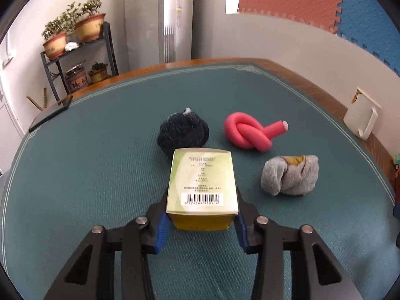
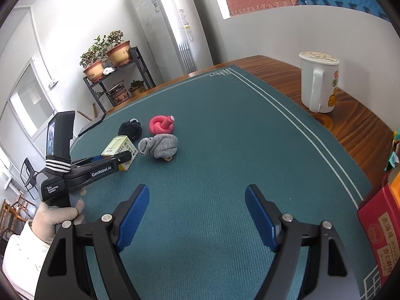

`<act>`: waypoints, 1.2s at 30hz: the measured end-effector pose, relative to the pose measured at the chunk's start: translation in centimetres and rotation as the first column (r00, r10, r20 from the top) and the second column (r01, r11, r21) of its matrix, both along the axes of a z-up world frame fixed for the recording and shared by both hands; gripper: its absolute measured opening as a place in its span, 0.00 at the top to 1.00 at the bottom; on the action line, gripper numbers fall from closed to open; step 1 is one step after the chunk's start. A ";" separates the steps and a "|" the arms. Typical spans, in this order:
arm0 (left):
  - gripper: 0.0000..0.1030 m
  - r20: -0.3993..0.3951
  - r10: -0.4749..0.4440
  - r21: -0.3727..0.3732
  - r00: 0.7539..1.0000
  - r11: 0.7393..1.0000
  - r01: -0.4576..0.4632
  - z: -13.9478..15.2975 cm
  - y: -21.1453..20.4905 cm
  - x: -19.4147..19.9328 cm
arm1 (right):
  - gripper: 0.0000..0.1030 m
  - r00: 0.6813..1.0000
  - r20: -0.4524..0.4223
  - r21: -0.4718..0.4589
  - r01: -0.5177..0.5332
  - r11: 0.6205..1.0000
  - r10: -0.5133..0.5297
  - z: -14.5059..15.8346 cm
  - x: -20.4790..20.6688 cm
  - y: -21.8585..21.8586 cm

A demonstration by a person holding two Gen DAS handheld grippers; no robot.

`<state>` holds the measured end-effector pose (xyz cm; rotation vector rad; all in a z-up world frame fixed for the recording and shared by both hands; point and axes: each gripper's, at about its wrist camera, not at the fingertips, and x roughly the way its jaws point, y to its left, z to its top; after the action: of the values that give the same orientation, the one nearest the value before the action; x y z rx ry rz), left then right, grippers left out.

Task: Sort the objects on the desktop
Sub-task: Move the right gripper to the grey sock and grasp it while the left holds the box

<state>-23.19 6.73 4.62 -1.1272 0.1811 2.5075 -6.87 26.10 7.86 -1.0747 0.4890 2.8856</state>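
Left gripper clamps the green-and-yellow carton by its near end, carton on the green mat. Right gripper empty, jaws wide. I'd lift straight: dark sock ball sits just behind, pink knotted foam tube farther.

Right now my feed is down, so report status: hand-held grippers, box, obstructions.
Left hand-held gripper shut on green box. Right hand-held gripper open, empty. Dark sock ball right behind box.
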 end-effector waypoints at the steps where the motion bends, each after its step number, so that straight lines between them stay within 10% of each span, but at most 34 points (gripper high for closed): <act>1: 0.57 0.000 0.003 0.001 1.000 1.000 -0.003 0.1 0.0 0.1 | 0.21 1.000 0.000 0.001 0.001 1.000 -0.001 0.0 0.0 0.0; 36: 0.57 -0.033 0.291 0.103 0.956 0.953 -0.286 2.2 -8.6 12.3 | 0.21 0.998 0.006 0.003 -0.068 0.998 0.068 -1.2 -0.4 -1.4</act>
<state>-10.85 -1.91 6.82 -1.1249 -0.1009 2.7655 -7.27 24.70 6.62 -1.1215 0.4566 2.9396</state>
